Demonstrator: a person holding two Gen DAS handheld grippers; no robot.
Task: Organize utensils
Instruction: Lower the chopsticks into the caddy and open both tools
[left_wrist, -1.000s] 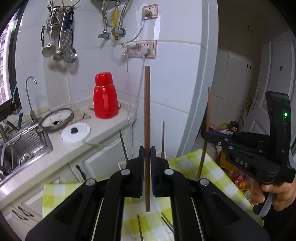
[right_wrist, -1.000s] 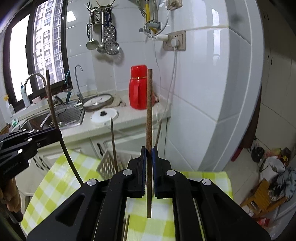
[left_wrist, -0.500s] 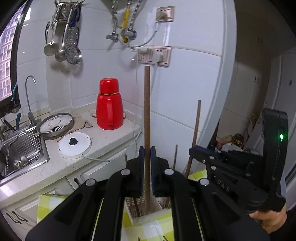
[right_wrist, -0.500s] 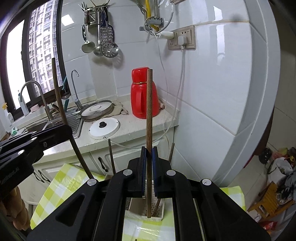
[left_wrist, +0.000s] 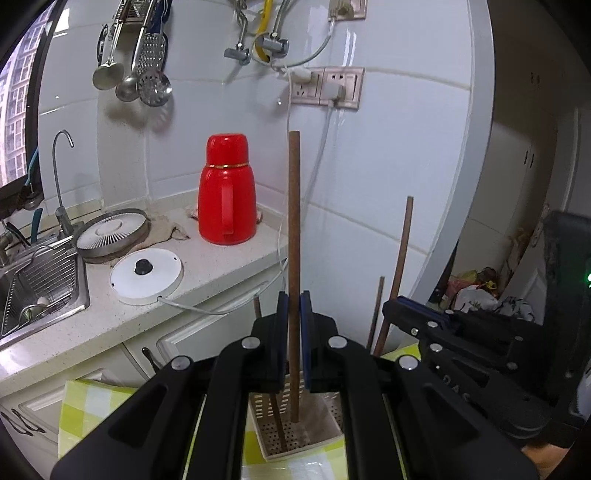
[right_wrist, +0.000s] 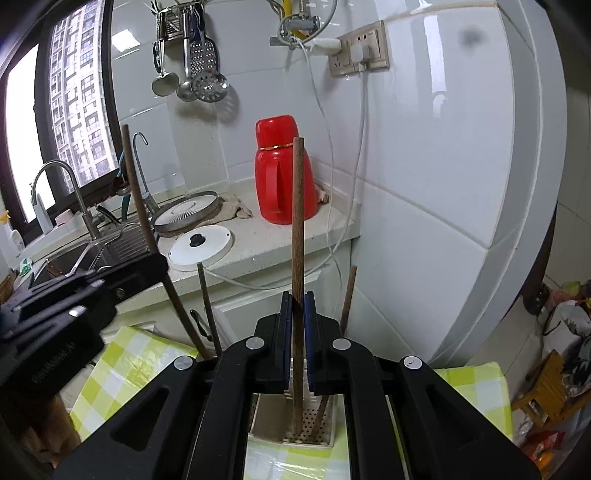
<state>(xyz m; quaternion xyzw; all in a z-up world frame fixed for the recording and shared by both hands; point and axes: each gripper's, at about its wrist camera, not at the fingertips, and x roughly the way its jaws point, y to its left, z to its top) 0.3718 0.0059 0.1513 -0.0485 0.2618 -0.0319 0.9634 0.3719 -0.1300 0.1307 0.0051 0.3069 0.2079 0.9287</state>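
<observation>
Brown chopstick (left_wrist: 294, 236) upright, pinched in each closed hand-held gripper (left_wrist: 294, 325), lower ends inside the white holder (left_wrist: 325, 439).

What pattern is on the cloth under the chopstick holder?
Yellow-green and white checks on the tablecloth, clearest in the right wrist view.

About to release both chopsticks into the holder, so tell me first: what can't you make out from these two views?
- Left wrist: left chopstick tip hangs inside the holder, but contact with its floor is unclear.
- Right wrist: right chopstick tip is low in the holder; touching unclear, and the gripper body hides the holder's near rim.
- Both views: tablecloth beneath the grippers is hidden, so any utensils left there go unseen.
</observation>
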